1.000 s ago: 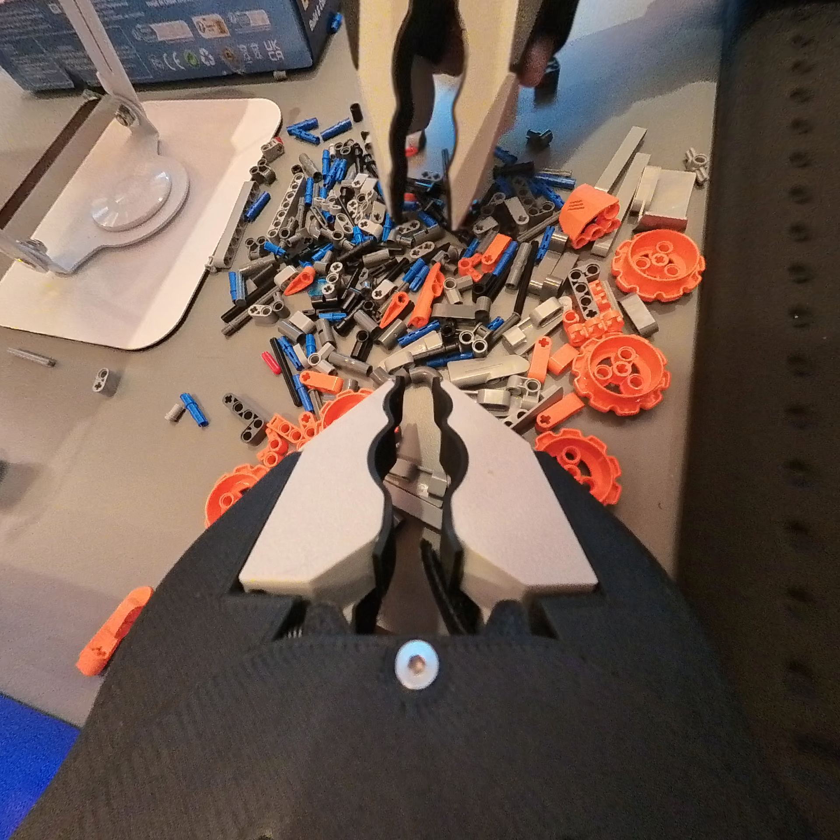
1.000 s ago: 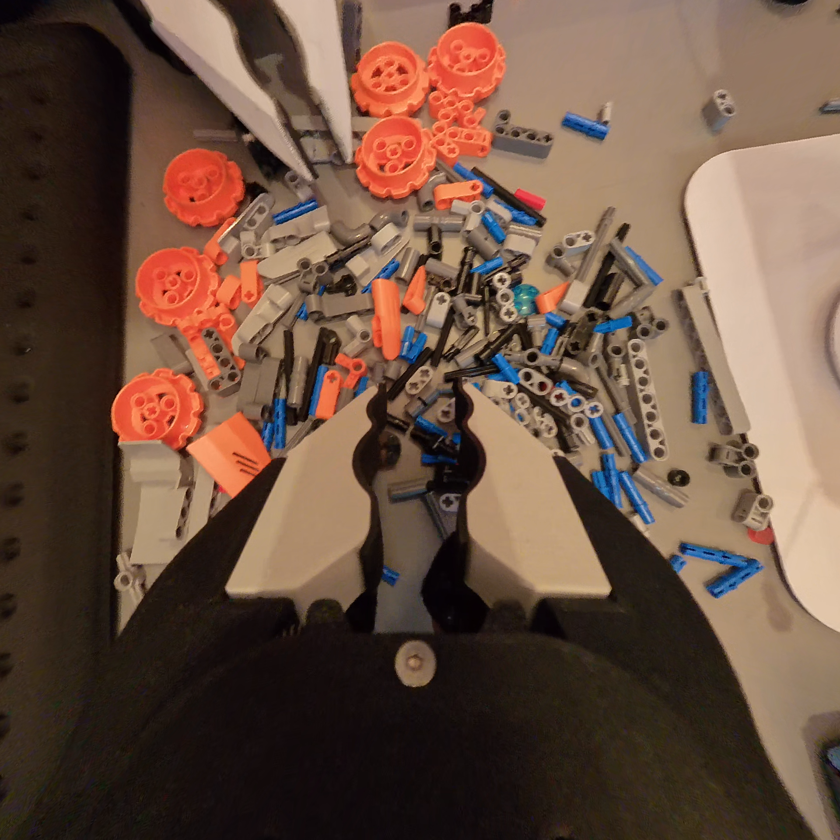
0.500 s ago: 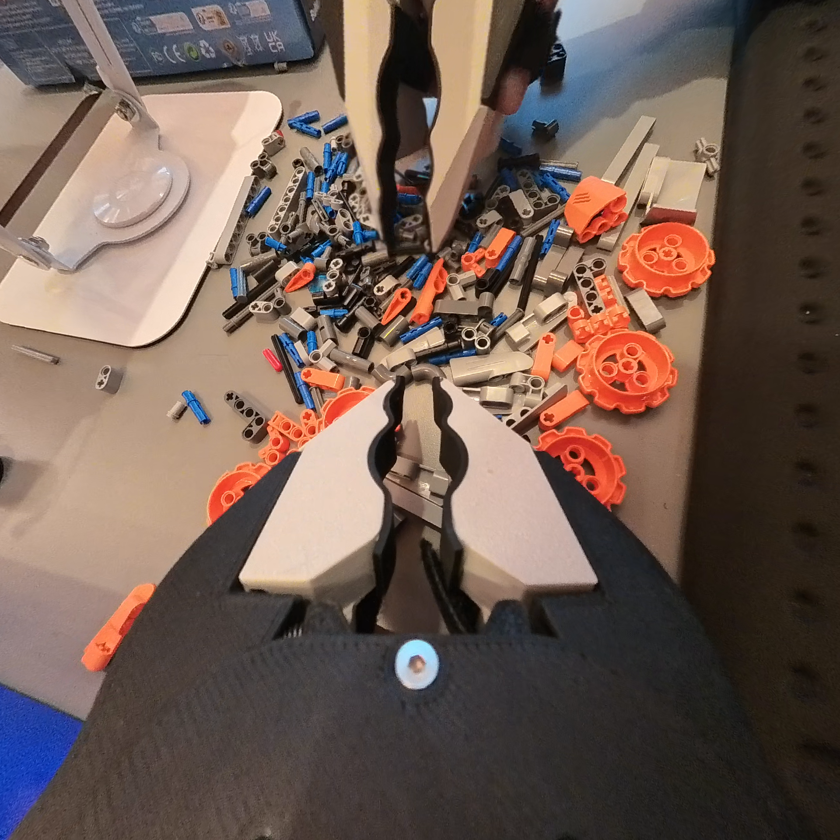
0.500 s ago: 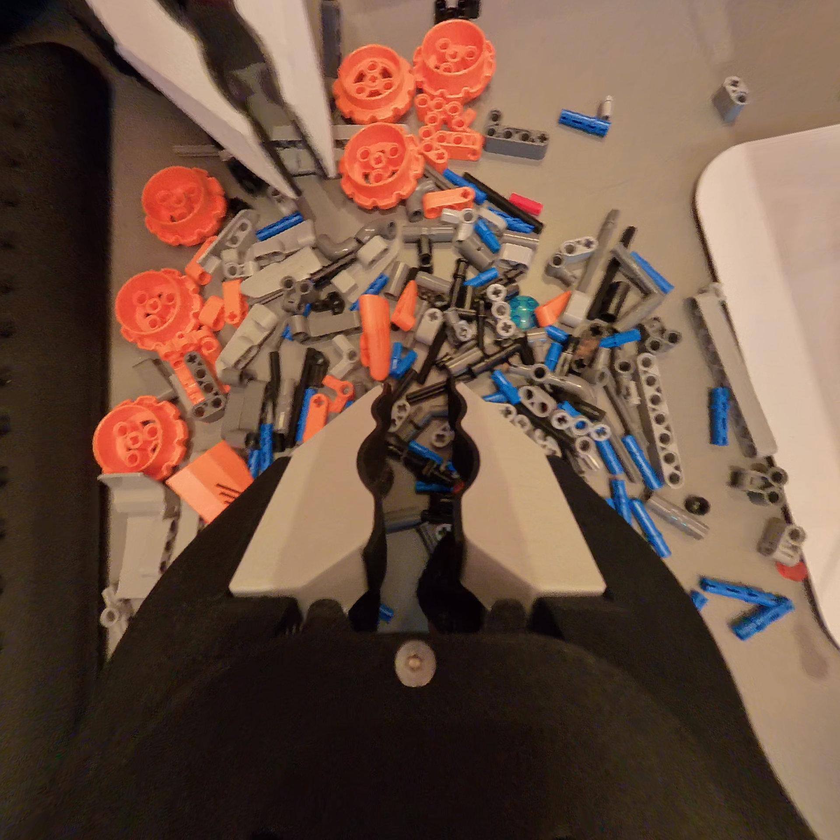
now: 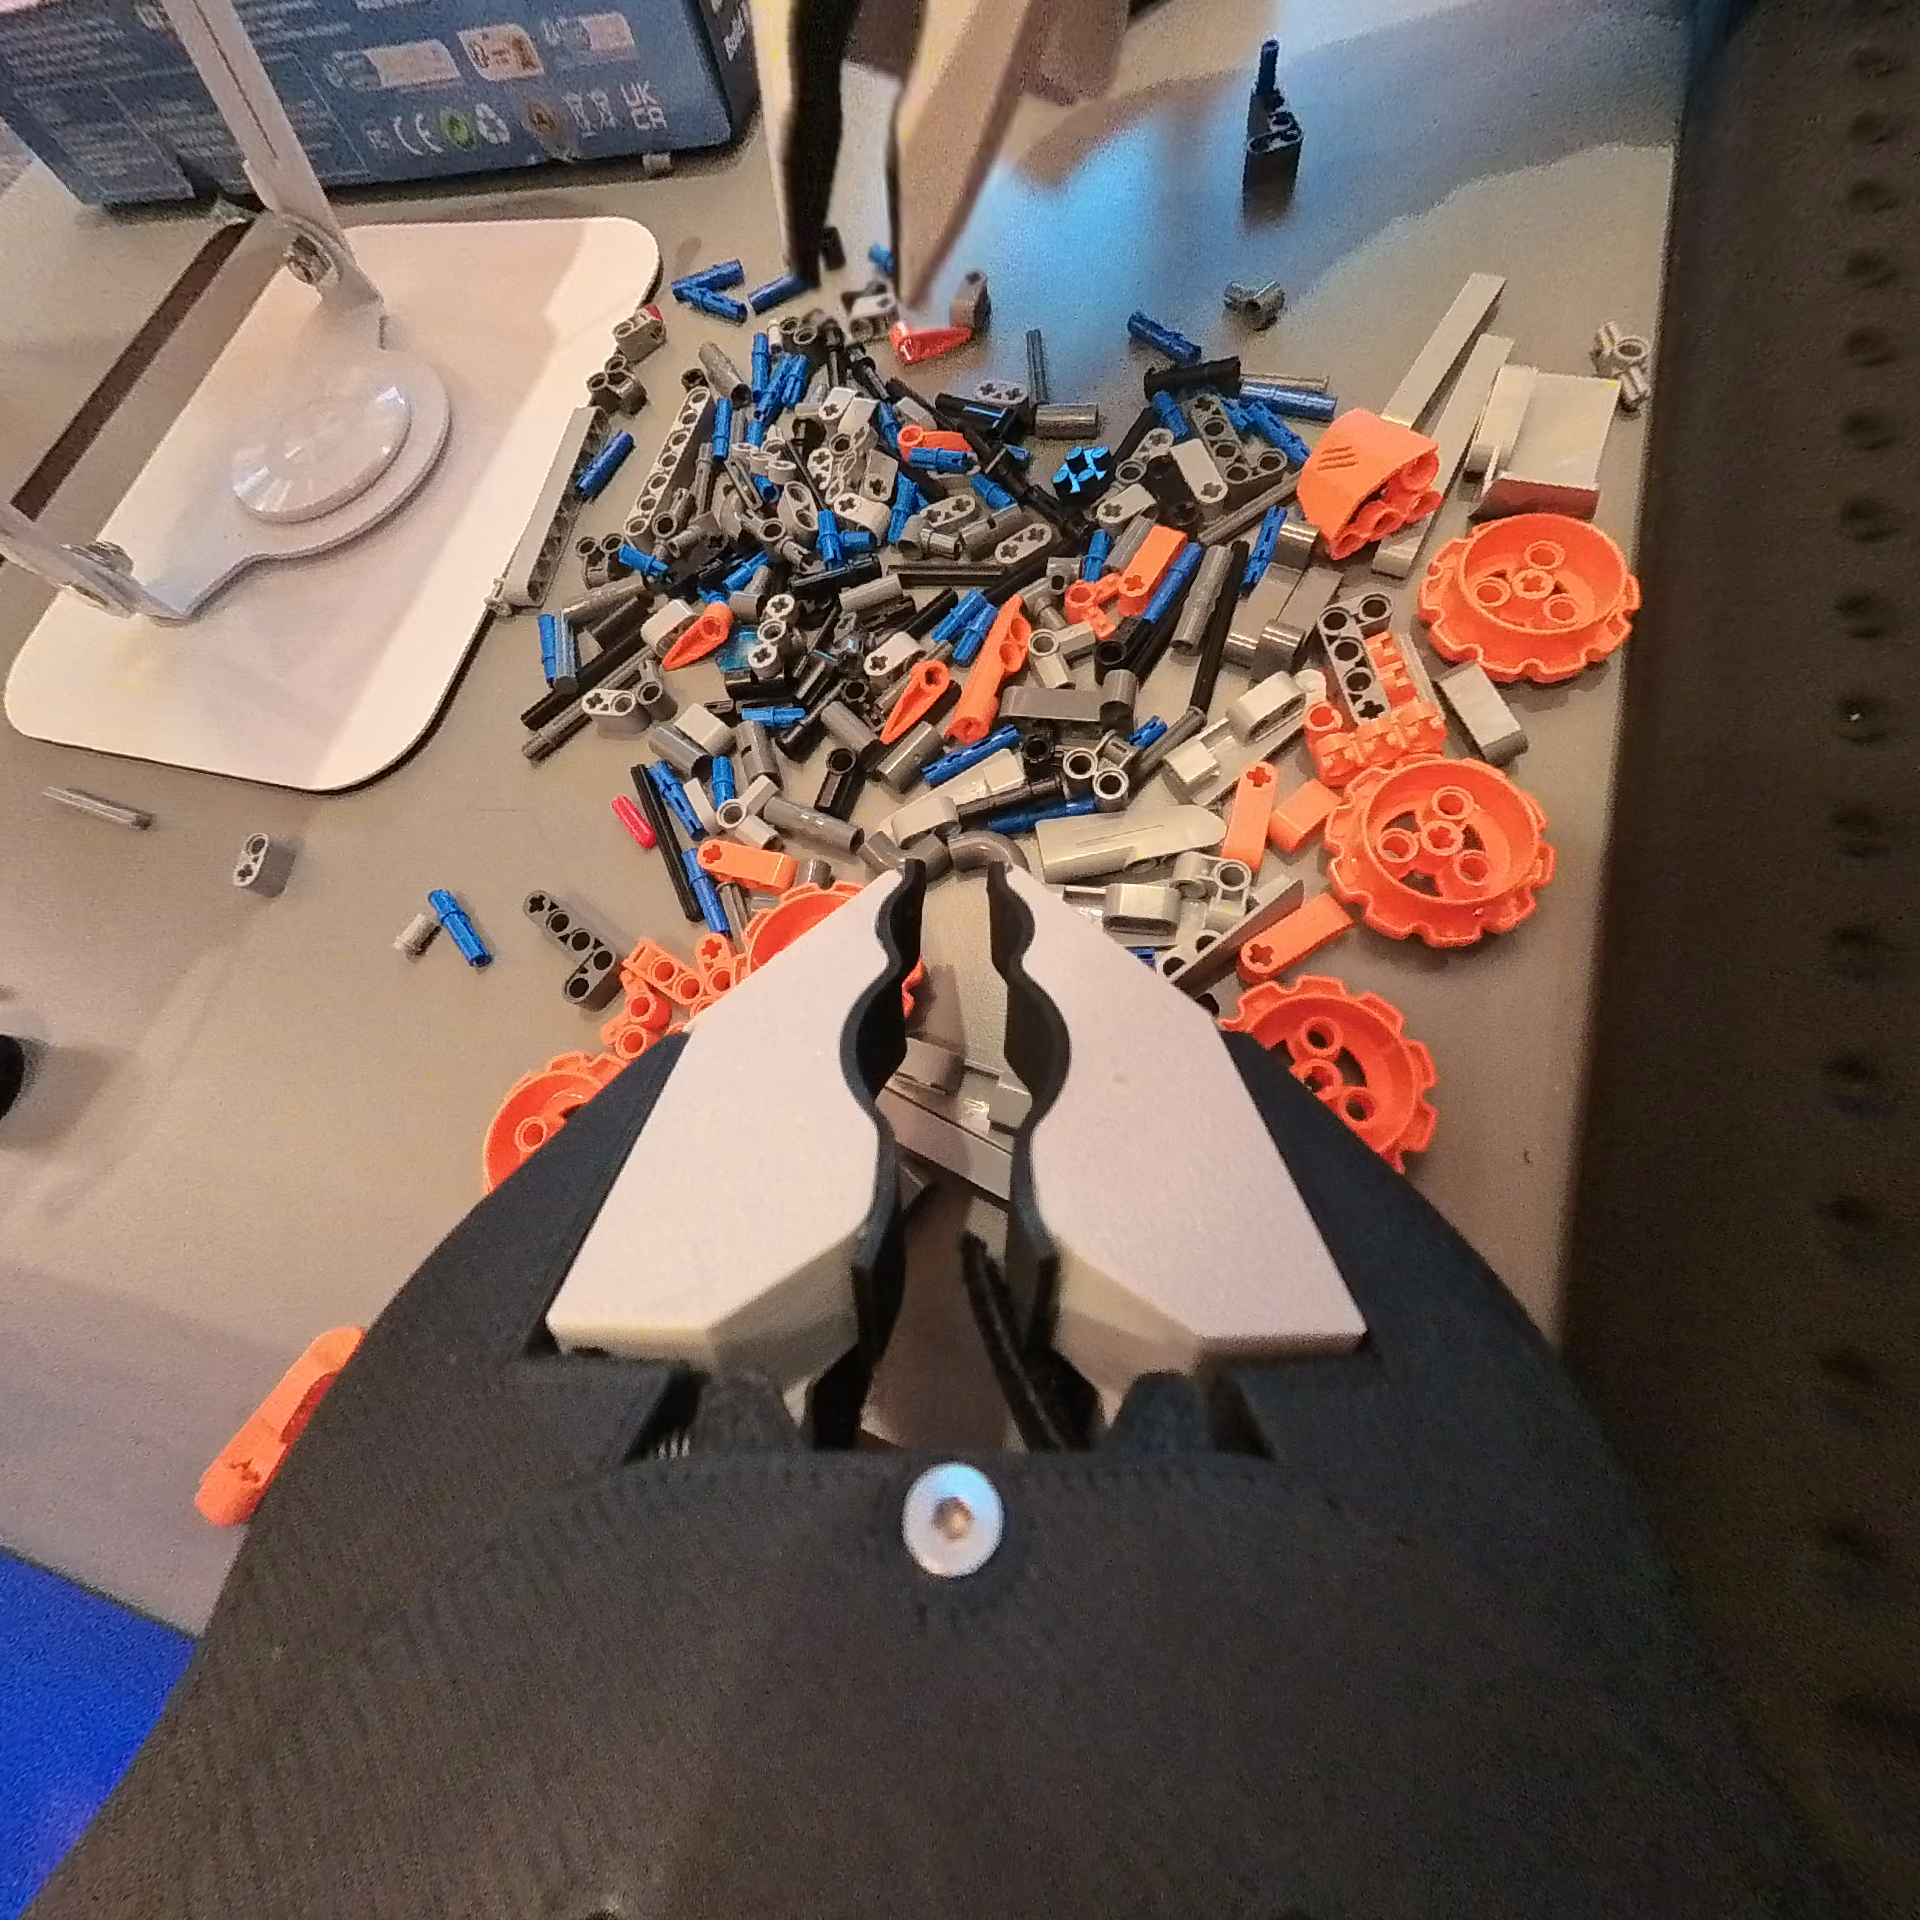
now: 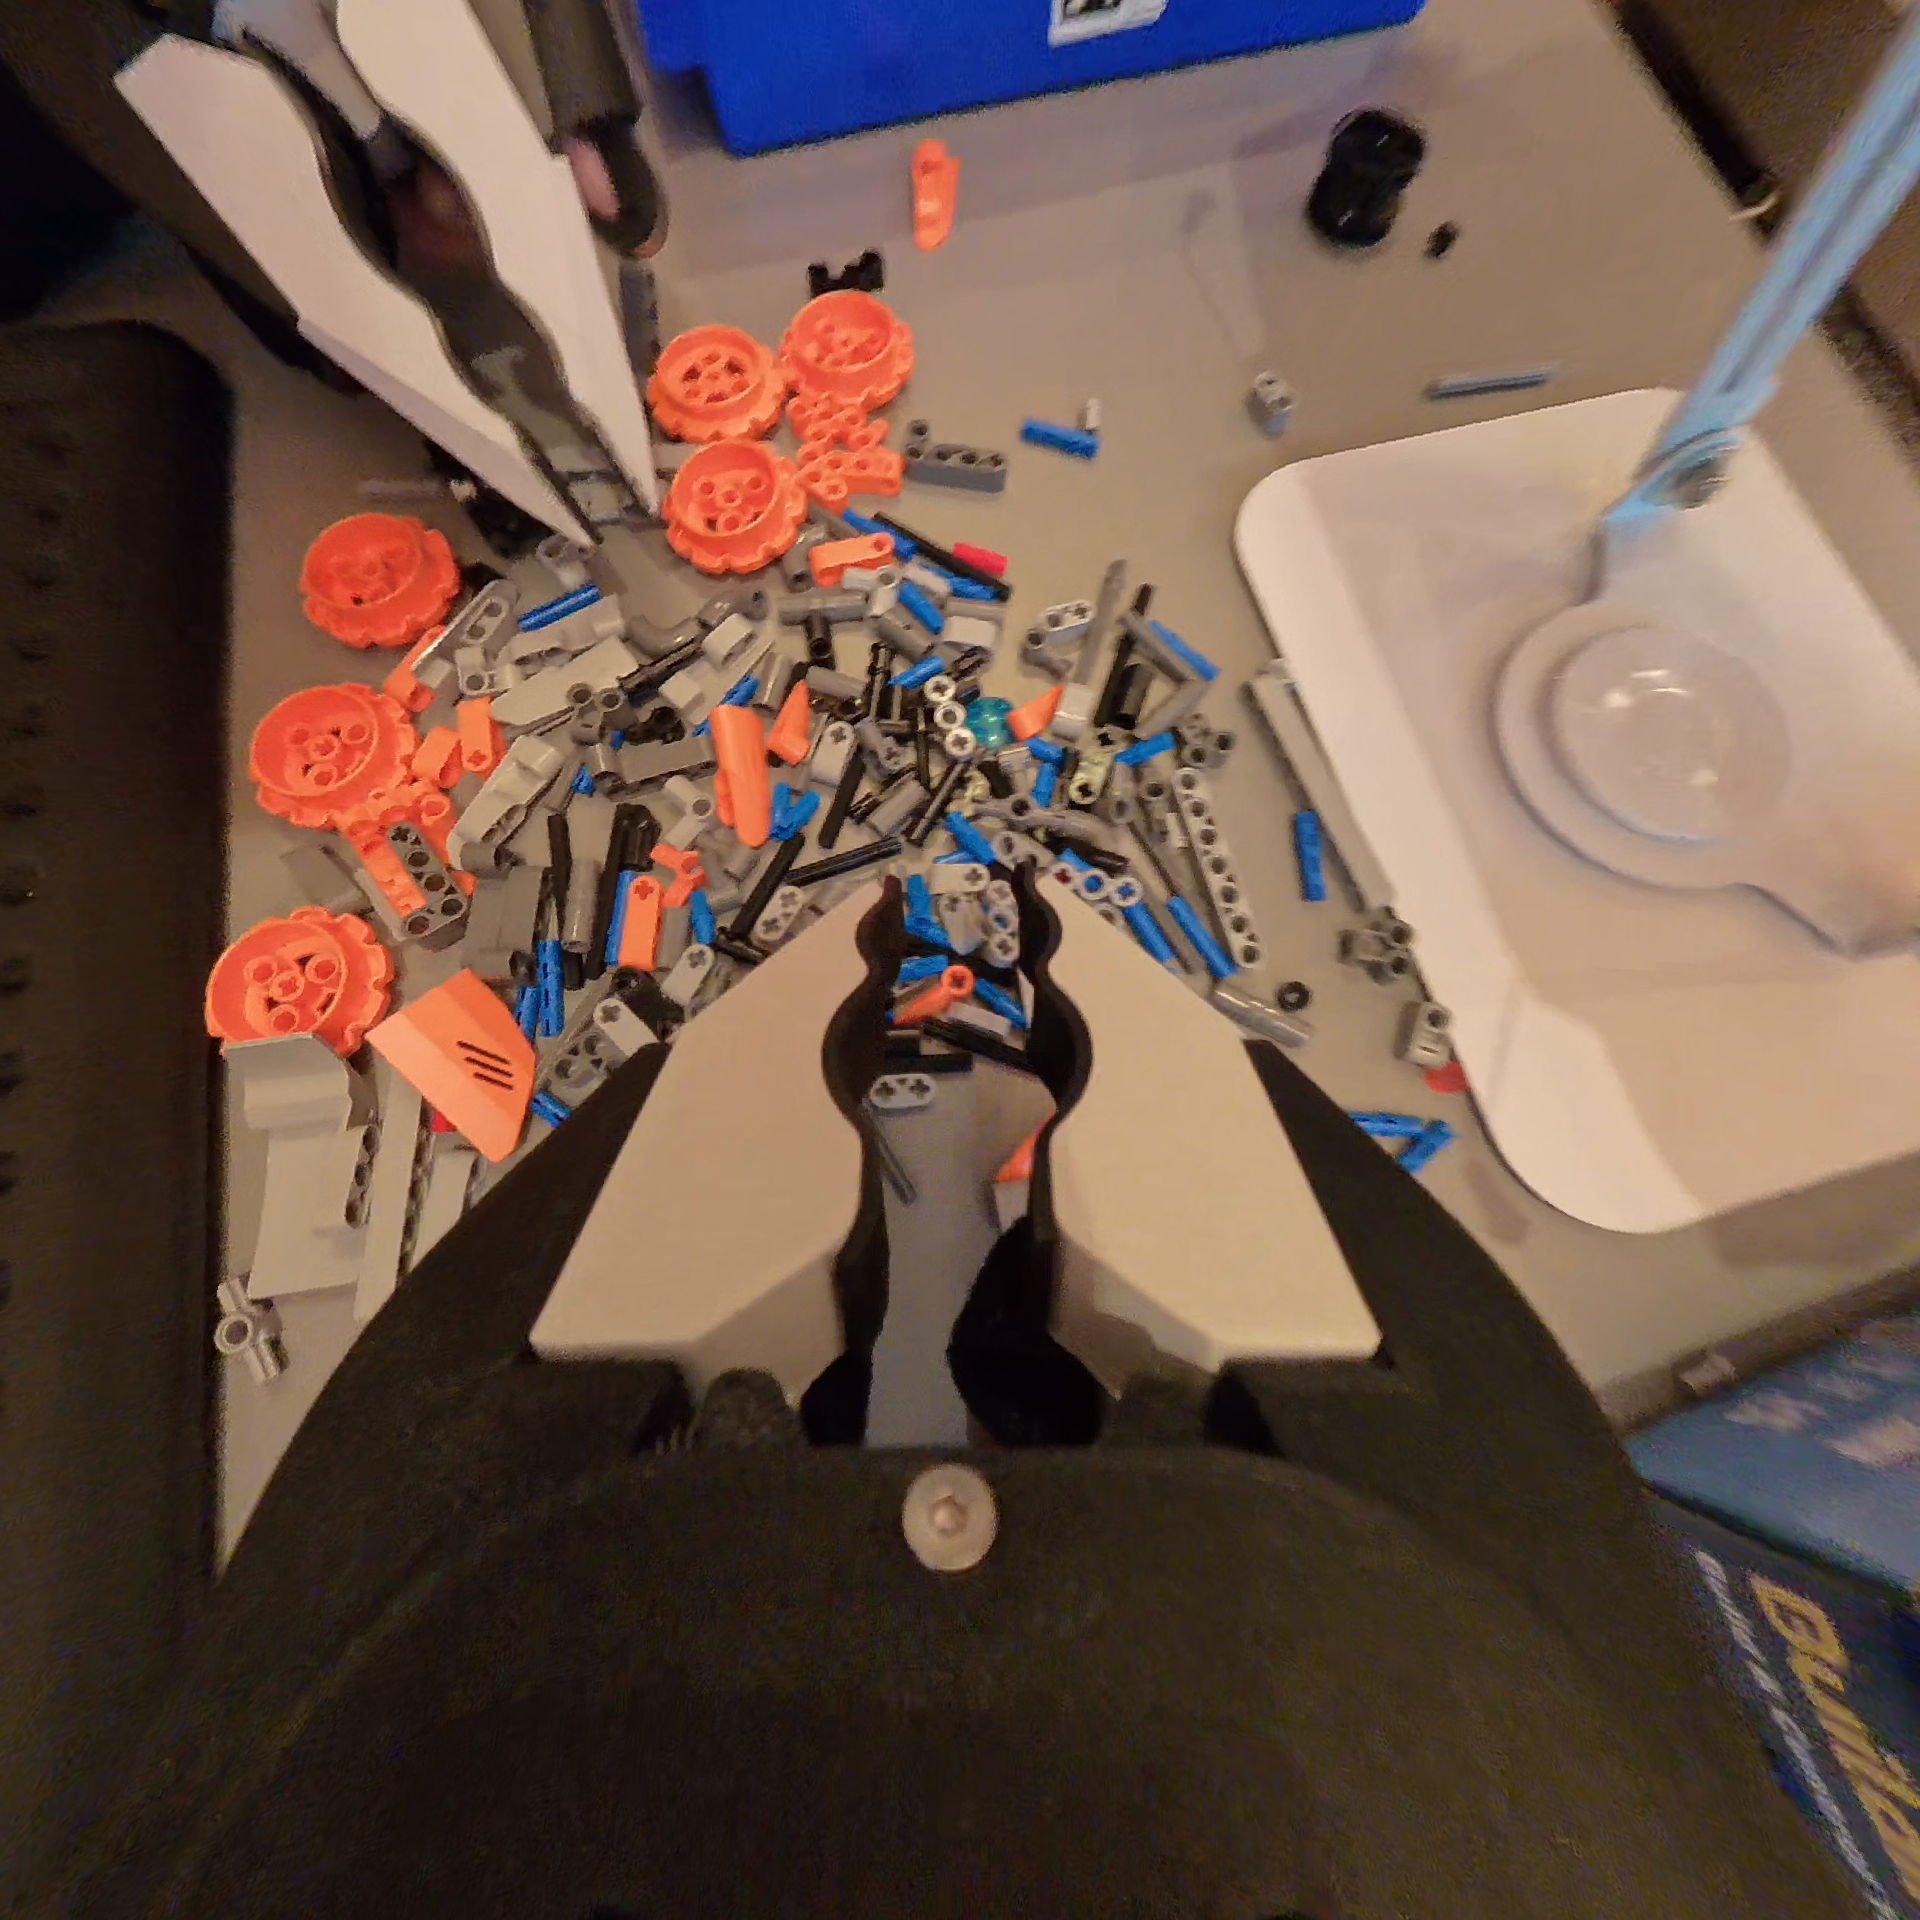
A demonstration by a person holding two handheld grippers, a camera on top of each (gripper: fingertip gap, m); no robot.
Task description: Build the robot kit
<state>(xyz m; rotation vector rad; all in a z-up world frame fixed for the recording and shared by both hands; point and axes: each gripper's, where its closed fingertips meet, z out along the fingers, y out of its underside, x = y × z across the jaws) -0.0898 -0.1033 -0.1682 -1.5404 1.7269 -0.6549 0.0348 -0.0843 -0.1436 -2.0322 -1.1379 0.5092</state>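
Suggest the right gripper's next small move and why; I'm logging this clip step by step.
Probably lower the right gripper onto one piece in the pile of loose building pieces. Its jaws stand apart with nothing between them as it hovers over the pile, while the left gripper is shut on a grey assembly, so only the right one looks free.

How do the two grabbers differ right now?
The left gripper is clamped on a grey built piece; the right gripper is open, with nothing between its fingers. The left gripper sits among the orange wheels at one side of the brick pile; the right gripper hangs over the opposite side, by blue pins. Both have pale, wavy-edged fingers on black bodies and point down at the pile.
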